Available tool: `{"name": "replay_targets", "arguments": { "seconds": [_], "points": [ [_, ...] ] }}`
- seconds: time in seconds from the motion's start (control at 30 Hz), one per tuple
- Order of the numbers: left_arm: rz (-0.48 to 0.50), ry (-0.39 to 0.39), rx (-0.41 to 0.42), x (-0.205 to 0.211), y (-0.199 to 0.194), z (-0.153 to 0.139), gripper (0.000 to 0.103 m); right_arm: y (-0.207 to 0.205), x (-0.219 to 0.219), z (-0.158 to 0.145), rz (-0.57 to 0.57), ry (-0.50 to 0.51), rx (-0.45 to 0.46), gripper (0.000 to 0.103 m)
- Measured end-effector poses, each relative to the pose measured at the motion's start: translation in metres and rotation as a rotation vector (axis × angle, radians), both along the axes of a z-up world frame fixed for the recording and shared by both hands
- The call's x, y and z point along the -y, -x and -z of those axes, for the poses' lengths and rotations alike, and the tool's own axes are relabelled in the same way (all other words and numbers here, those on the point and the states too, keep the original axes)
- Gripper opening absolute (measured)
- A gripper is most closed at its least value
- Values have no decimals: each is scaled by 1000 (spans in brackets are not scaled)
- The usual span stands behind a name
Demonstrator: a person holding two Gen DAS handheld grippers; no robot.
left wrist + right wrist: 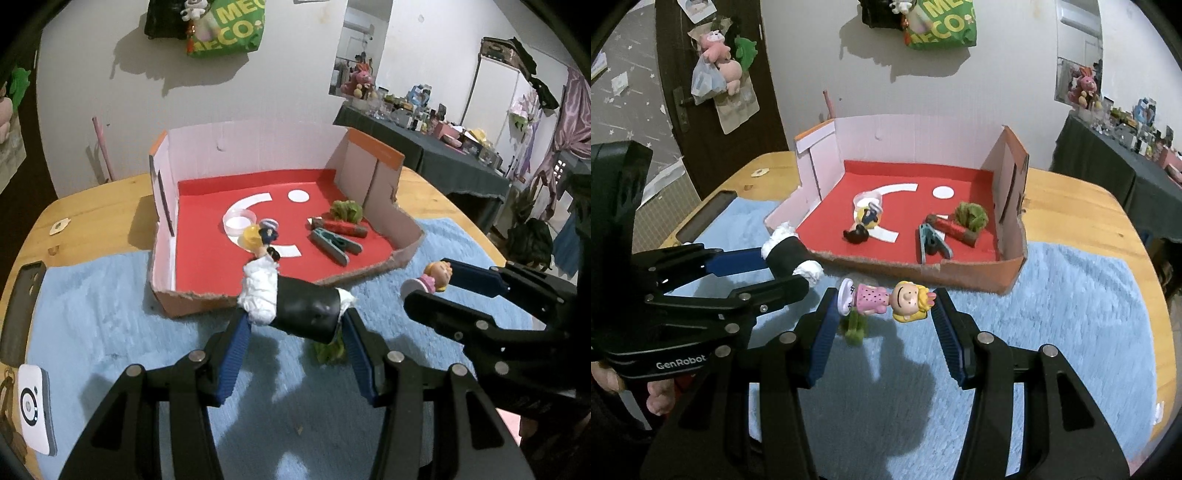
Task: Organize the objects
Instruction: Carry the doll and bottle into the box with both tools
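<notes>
Figurine (886,301) | lying crosswise between right gripper (884,321) fingers | head right

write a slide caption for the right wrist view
Right tongs hold a pink-dressed blonde toy figurine before the red-floored cardboard box.

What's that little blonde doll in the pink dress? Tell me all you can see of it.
The blonde doll is a small cartoon girl figurine, seemingly glossy plastic: yellow hair, big round head, pink dress with dark dots, on a pale round base. It lies sideways in the air, clamped end to end by the right hand-held gripper, base against one blue pad, hair against the other, above the blue towel, in front of the cardboard box.
</notes>
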State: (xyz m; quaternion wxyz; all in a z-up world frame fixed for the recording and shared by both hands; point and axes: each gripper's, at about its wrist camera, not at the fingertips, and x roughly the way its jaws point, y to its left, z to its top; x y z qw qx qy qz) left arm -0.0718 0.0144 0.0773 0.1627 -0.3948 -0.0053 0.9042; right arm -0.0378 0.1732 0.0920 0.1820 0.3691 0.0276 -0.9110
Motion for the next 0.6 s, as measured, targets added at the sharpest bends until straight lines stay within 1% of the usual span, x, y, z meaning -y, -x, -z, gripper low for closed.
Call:
{"name": "replay_targets", "arguments": {
  "seconds": [0.3,0.6],
  "points": [
    [4,-5,14,0,22,-4,54,27,-1,-5,-11,23,15,49],
    [15,-3,85,1,51,8,54,55,1,1,-28,45,59,49]
  ]
}}
